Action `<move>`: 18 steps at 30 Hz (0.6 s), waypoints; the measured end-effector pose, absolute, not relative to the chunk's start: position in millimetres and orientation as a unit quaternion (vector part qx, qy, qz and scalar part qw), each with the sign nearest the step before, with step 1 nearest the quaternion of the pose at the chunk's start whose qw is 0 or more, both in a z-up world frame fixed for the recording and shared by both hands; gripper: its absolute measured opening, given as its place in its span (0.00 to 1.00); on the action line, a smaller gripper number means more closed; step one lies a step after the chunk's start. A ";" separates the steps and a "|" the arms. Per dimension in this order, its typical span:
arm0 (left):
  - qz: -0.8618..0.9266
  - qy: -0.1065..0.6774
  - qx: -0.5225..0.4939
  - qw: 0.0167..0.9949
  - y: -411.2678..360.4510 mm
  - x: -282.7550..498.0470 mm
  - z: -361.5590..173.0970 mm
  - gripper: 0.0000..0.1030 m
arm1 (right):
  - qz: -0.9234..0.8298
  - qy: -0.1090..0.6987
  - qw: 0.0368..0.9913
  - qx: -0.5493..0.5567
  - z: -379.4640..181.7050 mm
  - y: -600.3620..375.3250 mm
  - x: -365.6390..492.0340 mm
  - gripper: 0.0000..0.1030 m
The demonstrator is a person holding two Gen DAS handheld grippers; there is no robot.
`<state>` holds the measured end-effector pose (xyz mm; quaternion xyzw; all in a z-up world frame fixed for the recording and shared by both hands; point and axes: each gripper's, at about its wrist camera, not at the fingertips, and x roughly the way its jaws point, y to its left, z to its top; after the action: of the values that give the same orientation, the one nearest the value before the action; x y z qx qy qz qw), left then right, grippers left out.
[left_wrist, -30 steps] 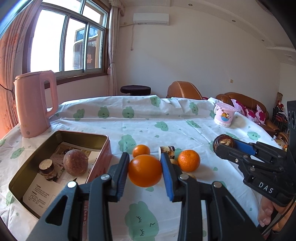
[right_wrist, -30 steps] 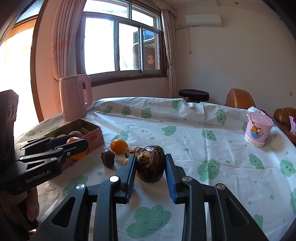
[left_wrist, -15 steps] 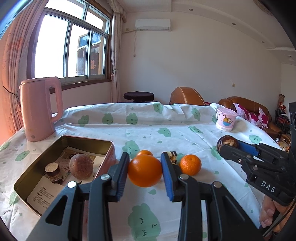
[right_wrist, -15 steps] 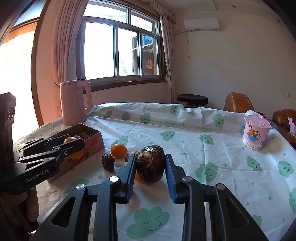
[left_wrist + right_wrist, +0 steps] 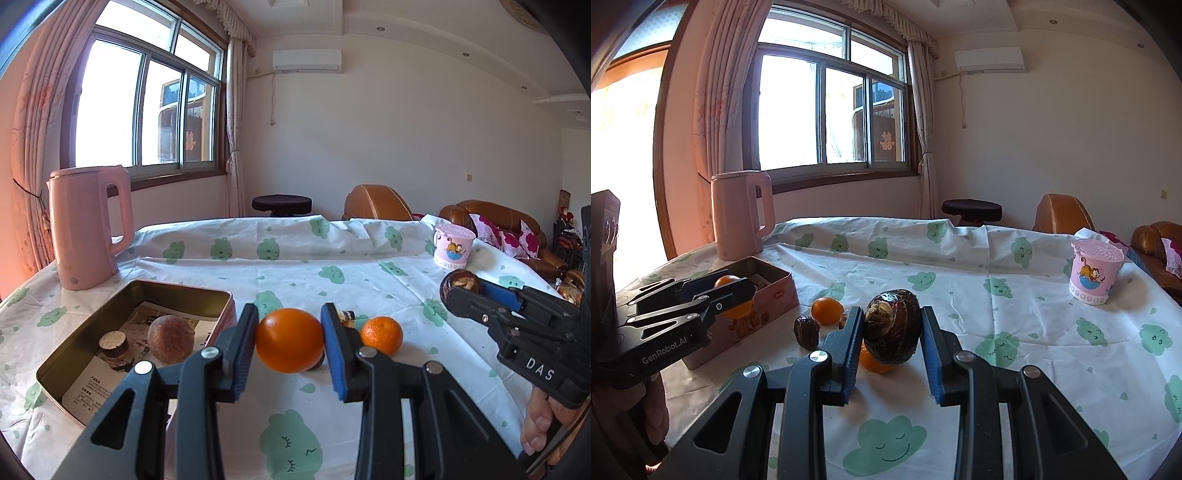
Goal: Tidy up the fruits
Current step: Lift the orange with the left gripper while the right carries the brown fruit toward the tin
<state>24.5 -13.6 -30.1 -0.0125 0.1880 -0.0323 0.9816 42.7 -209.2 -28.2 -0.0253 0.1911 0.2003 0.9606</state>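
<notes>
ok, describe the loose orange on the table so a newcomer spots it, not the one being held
Start at the metal tin beside the pink kettle on the cloud-print tablecloth. Right of the tin, the left hand-held gripper holds a big orange. The loose orange lies on the cloth just right of it: smaller, dimpled, ungripped.

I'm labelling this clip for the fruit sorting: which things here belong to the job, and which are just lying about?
Part of the job:
- large orange in the left gripper
- dark brown wrinkled fruit in the right gripper
- small loose orange
- open metal tin

Lying about:
- pink kettle
- pink cartoon cup
</notes>
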 end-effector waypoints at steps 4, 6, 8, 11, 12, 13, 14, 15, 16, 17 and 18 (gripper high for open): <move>-0.030 0.181 -0.010 0.983 -14.2 22.3 -28.9 0.36 | 0.198 0.184 0.963 -0.026 -27.1 -209.8 39.9 0.32; -0.029 0.179 -0.010 0.983 -14.3 21.0 -28.3 0.36 | 0.196 0.180 0.964 -0.026 -26.4 -210.3 38.7 0.32; -0.029 0.177 -0.009 0.984 -14.7 20.5 -28.1 0.36 | 0.192 0.176 0.965 -0.026 -26.1 -210.8 37.9 0.32; -0.028 0.174 -0.007 0.984 -15.3 18.7 -28.0 0.36 | 0.188 0.168 0.967 -0.028 -25.2 -210.8 34.9 0.32; -0.027 0.173 -0.007 0.984 -15.3 18.7 -28.0 0.36 | 0.187 0.166 0.968 -0.028 -24.8 -210.8 34.3 0.32; -0.027 0.173 -0.009 0.985 -14.8 18.1 -27.9 0.36 | 0.186 0.165 0.968 -0.028 -24.6 -210.8 33.5 0.32; -0.026 0.172 -0.010 0.985 -14.6 17.2 -27.5 0.36 | 0.185 0.165 0.968 -0.028 -24.5 -210.8 33.4 0.32; -0.024 0.173 -0.010 0.985 -14.1 16.6 -27.4 0.36 | 0.184 0.165 0.968 -0.029 -24.4 -210.6 33.3 0.32; -0.023 0.175 -0.011 0.984 -13.4 16.2 -27.3 0.36 | 0.183 0.166 0.969 -0.031 -24.3 -210.3 33.5 0.32; -0.024 0.176 -0.013 0.984 -12.1 15.9 -27.3 0.36 | 0.184 0.166 0.968 -0.032 -24.4 -209.5 33.6 0.32; -0.025 0.177 -0.013 0.984 -10.7 15.8 -27.5 0.36 | 0.183 0.167 0.968 -0.035 -24.5 -208.6 33.8 0.32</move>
<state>15.8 -10.7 -27.5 -0.0134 0.1772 -0.0248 0.9838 33.8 -208.6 -24.5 -0.0348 0.1667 0.1833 0.9682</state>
